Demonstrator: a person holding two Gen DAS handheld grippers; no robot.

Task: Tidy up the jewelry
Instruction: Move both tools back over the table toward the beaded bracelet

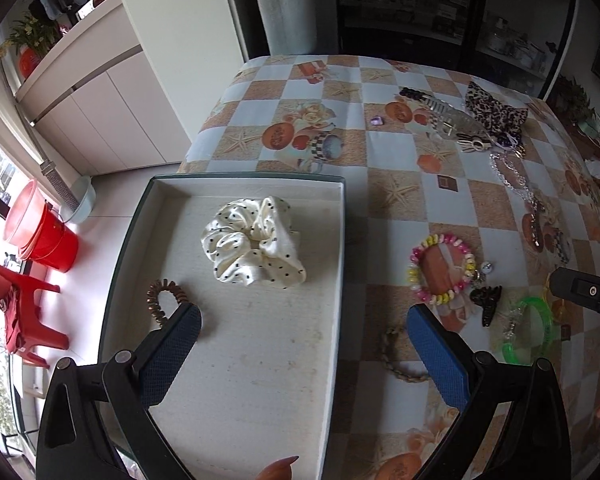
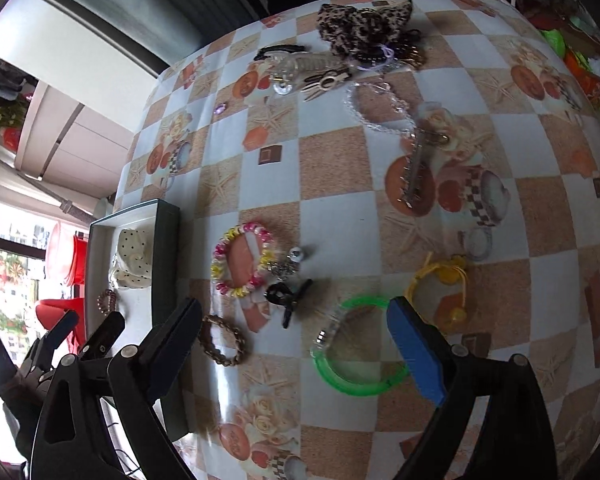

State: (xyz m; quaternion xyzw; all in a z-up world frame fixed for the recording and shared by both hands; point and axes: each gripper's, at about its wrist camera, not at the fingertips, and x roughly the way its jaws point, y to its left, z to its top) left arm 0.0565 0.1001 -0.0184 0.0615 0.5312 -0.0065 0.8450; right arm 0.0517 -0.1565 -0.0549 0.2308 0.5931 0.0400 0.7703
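Observation:
A shallow tray (image 1: pixel 140 216) (image 2: pixel 166 248) on the table's left holds a white dotted scrunchie (image 1: pixel 254 240) (image 2: pixel 132 258) and a brown coil hair tie (image 1: pixel 166 300) (image 2: pixel 107 301). My left gripper (image 1: pixel 304 328) is open and empty above the tray's right rim. My right gripper (image 2: pixel 296 328) is open and empty above a green bangle (image 2: pixel 352 344) (image 1: pixel 530 330). Near it lie a pink-yellow bead bracelet (image 2: pixel 244 260) (image 1: pixel 442 266), a black claw clip (image 2: pixel 288 296) (image 1: pixel 488 300), a brown braided bracelet (image 2: pixel 224 340) (image 1: pixel 400 356) and a yellow bracelet (image 2: pixel 440 288).
At the table's far side lie a leopard scrunchie (image 2: pixel 360 24) (image 1: pixel 494 110), hair clips (image 2: pixel 312 70), a clear bead necklace (image 2: pixel 380 108) and a metal barrette (image 2: pixel 414 168). A red bucket (image 1: pixel 40 232) and red stool (image 1: pixel 20 312) stand on the floor left of the table.

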